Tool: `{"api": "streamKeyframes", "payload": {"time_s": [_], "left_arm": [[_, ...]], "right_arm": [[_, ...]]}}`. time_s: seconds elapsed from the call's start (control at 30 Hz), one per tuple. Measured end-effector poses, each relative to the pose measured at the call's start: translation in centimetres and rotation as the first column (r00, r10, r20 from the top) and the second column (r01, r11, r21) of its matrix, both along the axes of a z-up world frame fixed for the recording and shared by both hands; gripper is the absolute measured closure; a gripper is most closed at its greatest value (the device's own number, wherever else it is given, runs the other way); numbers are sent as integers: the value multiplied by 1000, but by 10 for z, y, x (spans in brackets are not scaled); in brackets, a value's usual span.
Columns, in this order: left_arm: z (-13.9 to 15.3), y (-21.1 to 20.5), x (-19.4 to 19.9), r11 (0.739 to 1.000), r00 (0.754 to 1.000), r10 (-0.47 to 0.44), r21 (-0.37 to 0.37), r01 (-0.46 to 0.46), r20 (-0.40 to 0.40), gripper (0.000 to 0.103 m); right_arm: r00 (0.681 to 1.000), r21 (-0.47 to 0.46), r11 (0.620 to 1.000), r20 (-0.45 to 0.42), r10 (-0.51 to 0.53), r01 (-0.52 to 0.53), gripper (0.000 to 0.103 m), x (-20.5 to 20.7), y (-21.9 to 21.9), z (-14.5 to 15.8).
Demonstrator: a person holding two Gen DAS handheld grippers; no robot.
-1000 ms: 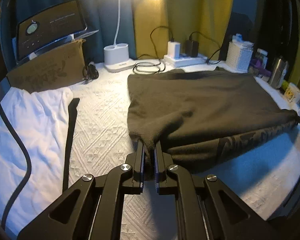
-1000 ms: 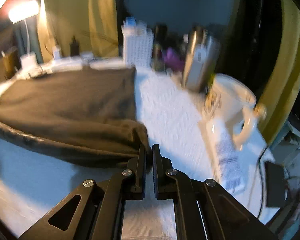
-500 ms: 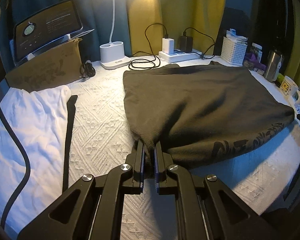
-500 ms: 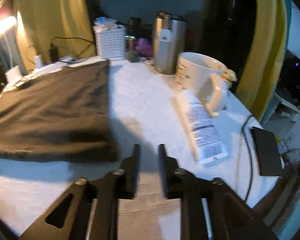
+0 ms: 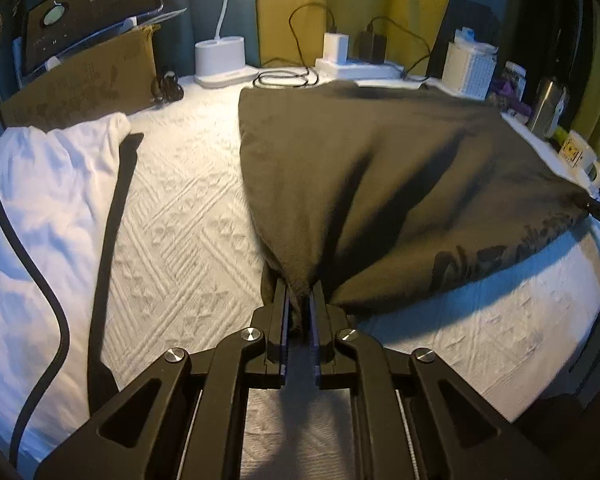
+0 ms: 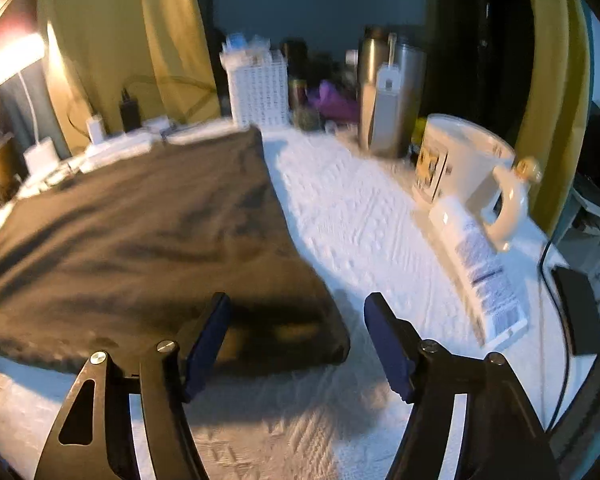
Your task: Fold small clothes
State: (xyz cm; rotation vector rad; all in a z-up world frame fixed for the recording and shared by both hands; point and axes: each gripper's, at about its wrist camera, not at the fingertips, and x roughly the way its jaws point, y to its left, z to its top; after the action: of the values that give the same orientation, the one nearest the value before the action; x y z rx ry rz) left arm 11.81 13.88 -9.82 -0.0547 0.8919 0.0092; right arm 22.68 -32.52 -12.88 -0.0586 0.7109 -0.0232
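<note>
While a white garment (image 5: 40,184) lies at the far left of the counter (image 5: 180,208), my left gripper (image 5: 299,304) pinches the near corner of the dark shirt (image 5: 380,160) spread at centre; my right gripper (image 6: 296,320) hangs with fingers (image 6: 384,336) spread wide over the shirt's right corner, beside a mug (image 6: 464,168).

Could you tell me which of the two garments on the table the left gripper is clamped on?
The dark olive garment with the printed lettering: the left gripper pinches its near corner. The white garment lies untouched off to the left.
</note>
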Motion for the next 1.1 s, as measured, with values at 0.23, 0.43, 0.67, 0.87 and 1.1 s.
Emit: {"api": "streamKeyframes", "payload": {"time_s": [0.23, 0.43, 0.67, 0.87, 1.1], "left_arm": [[13, 21, -7, 998, 998, 59, -36, -58, 24, 49], [31, 35, 5, 997, 992, 80, -25, -79, 94, 39], [30, 20, 48, 1000, 993, 3, -18, -1, 115, 39], [9, 2, 73, 999, 997, -46, 18, 45, 61, 39], [-9, 16, 91, 989, 999, 34, 140, -37, 24, 39]], "right_arm": [[997, -18, 998, -51, -56, 55, 33, -3, -14, -9], [996, -26, 997, -52, -75, 73, 33, -12, -17, -9], [997, -7, 998, -21, -70, 69, 33, -21, -12, 5], [998, -7, 999, -27, -49, 49, 33, -14, 0, 6], [996, -19, 998, -65, -56, 55, 33, -2, 2, -8]]}}
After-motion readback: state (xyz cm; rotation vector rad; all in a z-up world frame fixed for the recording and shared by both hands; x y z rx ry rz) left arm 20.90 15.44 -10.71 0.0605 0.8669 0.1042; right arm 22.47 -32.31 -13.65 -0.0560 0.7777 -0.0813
